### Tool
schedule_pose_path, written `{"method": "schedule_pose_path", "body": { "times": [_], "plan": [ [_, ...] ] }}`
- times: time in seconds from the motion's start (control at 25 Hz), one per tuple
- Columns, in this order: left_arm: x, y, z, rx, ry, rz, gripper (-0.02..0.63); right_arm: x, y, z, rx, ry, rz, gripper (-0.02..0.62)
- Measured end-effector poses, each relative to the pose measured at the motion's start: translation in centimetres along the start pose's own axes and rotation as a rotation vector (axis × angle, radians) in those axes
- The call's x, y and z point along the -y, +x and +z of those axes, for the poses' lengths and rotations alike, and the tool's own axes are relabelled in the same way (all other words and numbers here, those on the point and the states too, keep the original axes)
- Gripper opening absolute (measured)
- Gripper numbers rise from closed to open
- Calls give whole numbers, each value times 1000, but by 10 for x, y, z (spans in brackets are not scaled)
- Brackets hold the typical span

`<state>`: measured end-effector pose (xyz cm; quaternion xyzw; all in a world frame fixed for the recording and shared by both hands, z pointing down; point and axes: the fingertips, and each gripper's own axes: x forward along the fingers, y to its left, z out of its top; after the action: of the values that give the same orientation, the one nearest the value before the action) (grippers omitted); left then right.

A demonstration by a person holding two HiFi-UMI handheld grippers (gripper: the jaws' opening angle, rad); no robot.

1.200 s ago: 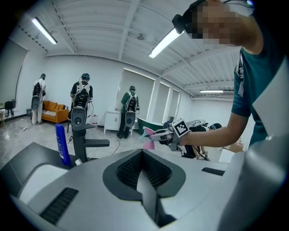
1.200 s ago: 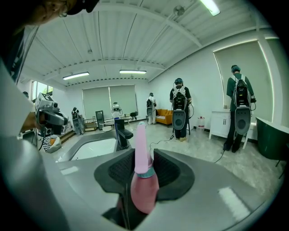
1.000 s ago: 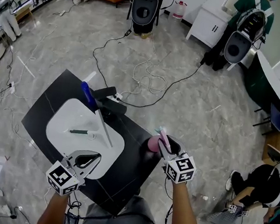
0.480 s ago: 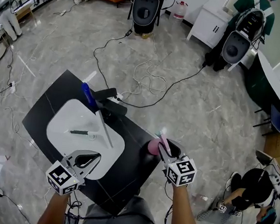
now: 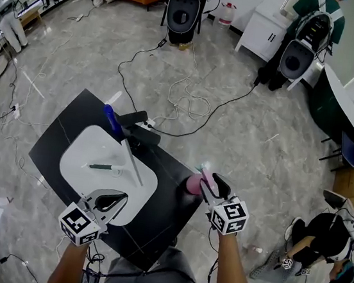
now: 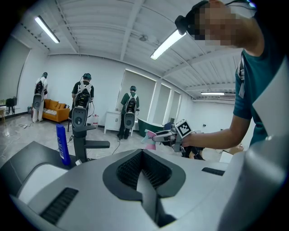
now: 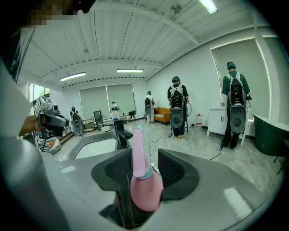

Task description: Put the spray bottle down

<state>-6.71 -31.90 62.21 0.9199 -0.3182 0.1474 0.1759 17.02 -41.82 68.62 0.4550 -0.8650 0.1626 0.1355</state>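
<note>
The pink spray bottle (image 5: 193, 183) stands upright at the right edge of the black counter (image 5: 160, 216). My right gripper (image 5: 208, 177) reaches around it from the near side. In the right gripper view the bottle (image 7: 143, 189) sits between the jaws of the right gripper (image 7: 143, 161). Those jaws are opening, and gaps show on both sides of the bottle's neck. My left gripper (image 5: 120, 198) hovers over the near edge of the white sink (image 5: 72, 172). Its jaws meet at the tips with nothing in them. The left gripper view shows the left gripper (image 6: 143, 153), and the bottle (image 6: 148, 135) far off to the right.
A black faucet (image 5: 134, 132) and a blue bottle (image 5: 111, 120) stand at the far rim of the sink. A green tool (image 5: 100, 166) lies in the basin. Cables (image 5: 189, 100) trail over the floor beyond. A person (image 5: 329, 238) crouches at the lower right.
The right gripper and the pink bottle have shifted only slightly to the right. The left gripper has kept still. The person at the lower right has moved.
</note>
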Motion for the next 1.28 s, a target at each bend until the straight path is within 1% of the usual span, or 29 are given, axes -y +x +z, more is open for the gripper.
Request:
{"method": "schedule_pose_path", "body": {
  "times": [0.2, 0.4, 0.56, 0.76, 0.88, 0.92, 1.0, 1.04, 1.12, 1.28],
  "plan": [
    [9, -6, 4, 2, 1, -3, 2, -6, -13, 12, 38, -6, 0, 193],
    [21, -15, 12, 4, -1, 2, 2, -9, -29, 25, 49, -17, -5, 193],
    [30, -28, 21, 5, 3, 10, 2, -5, -50, 39, 67, -8, -55, 193],
    [42, -46, 32, 6, 9, 21, 2, 8, -86, 60, 109, 22, -156, 185],
    [50, -59, 36, 5, 9, 22, 2, 9, -112, 69, 130, 46, -205, 139],
    [52, -63, 37, 4, 10, 21, 2, 7, -121, 71, 134, 50, -212, 116],
    [57, -72, 39, 6, 13, 18, 2, -4, -137, 76, 136, 47, -212, 50],
    [59, -77, 40, 8, 15, 15, 2, -11, -145, 79, 136, 43, -207, 29],
    [63, -86, 43, 12, 19, 7, 2, -27, -159, 83, 135, 38, -194, 12],
    [68, -107, 48, 32, 39, -8, 2, -67, -185, 90, 103, 7, -159, 11]
  ]
}}
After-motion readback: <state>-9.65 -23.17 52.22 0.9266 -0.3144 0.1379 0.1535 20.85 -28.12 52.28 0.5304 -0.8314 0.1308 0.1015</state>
